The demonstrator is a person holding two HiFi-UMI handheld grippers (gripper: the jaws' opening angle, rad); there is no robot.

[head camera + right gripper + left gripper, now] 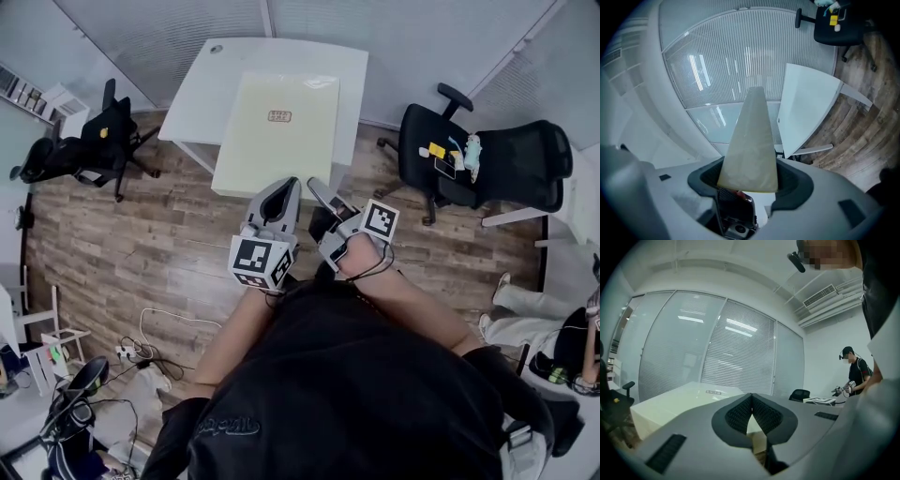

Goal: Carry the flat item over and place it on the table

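Note:
The flat item is a thick cream board (277, 131) with a small label. It lies out over the white table (202, 89), and its near end overhangs toward me. Whether it rests on the table I cannot tell. My right gripper (319, 192) is shut on the board's near edge. In the right gripper view the board (750, 140) runs away from between that gripper's (749, 176) pads. My left gripper (281, 192) is at the same near edge with its pads meeting at the tips (751, 399). The board (670, 404) shows ahead of it and to its left.
A black office chair (450, 155) stands right of the table, and another (94, 141) stands left. Cables (141, 347) lie on the wood floor at lower left. A person (855, 373) stands far right in the left gripper view. Glass walls with blinds lie behind the table.

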